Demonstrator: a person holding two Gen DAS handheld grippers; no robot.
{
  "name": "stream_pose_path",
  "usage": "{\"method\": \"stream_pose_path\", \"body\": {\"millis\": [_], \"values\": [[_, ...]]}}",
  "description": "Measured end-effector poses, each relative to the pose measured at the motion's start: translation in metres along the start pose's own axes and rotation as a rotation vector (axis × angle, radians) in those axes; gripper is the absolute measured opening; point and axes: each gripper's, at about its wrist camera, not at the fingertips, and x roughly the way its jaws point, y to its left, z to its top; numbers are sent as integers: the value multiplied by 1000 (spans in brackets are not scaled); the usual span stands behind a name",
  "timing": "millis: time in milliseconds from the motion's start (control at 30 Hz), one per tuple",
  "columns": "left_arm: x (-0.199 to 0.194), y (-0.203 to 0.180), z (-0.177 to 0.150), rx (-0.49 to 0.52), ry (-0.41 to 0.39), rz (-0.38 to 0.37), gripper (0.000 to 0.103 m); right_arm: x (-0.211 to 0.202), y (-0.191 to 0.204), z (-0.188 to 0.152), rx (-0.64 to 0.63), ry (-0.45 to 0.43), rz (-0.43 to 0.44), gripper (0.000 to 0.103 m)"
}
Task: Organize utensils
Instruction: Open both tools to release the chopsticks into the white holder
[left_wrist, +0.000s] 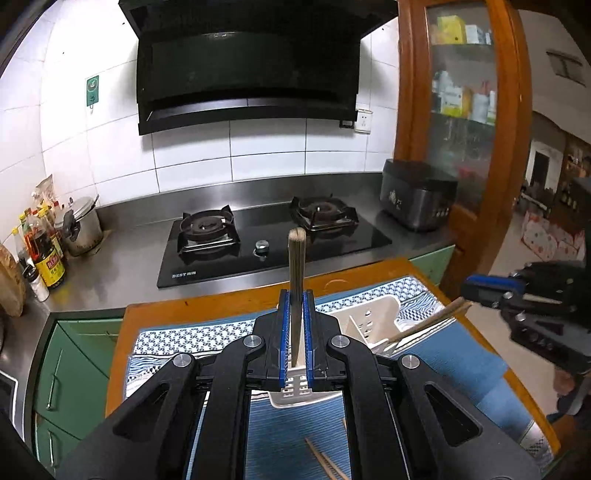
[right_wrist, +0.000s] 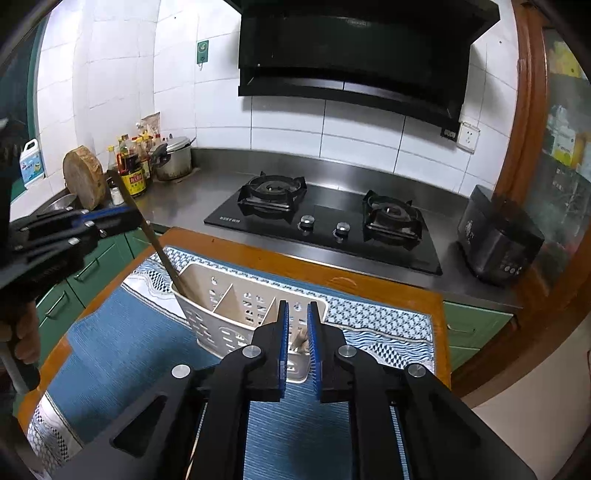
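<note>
A white perforated utensil holder (right_wrist: 236, 314) with dividers stands on a blue mat; it also shows in the left wrist view (left_wrist: 373, 325). My left gripper (left_wrist: 295, 332) is shut on dark chopsticks (left_wrist: 296, 266), held upright with the lower end in the holder's left compartment (right_wrist: 177, 284). My right gripper (right_wrist: 297, 343) is narrowly parted over the holder's right end, with light wooden chopsticks (right_wrist: 301, 338) between the pads, their lower end in the holder (left_wrist: 424, 326). Contact cannot be made out.
Two loose chopsticks (left_wrist: 325, 459) lie on the blue mat (right_wrist: 147, 350) near me. The mat covers a wooden table (right_wrist: 369, 277). Behind it is a steel counter with a gas hob (right_wrist: 325, 221), a rice cooker (right_wrist: 498, 240), a pot (right_wrist: 173, 157) and sauce bottles (right_wrist: 131, 170).
</note>
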Motion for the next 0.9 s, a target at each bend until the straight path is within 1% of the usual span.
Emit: {"method": "stream_pose_path", "body": {"millis": [67,133,233,333,367,467,633,733,833,900], "values": [[2,0,1,4,4,4,6,-6,-1,0,2,-17,2,17],[4,-1,1,5,7,3,6,-12,1,0,0,-32,7,17],[5,-2,3,7,7,6,6,-23,4,-4,-8,-53,10,22],[2,-5,3,11,-7,7,6,-36,9,-10,-23,-75,11,23],[0,-6,3,12,-11,9,8,-39,10,-13,-22,-80,15,23],[-14,-7,3,13,-33,4,8,-53,14,-28,-14,-93,28,24],[-44,-7,-8,15,-59,6,10,-67,26,-67,9,-76,56,25],[-65,-5,-27,6,-60,14,11,-69,35,-101,37,-43,74,25],[-80,0,-54,-13,-41,16,11,-64,46,-130,51,2,82,25],[-88,5,-78,-29,-18,25,12,-57,56,-154,61,46,95,25]]}}
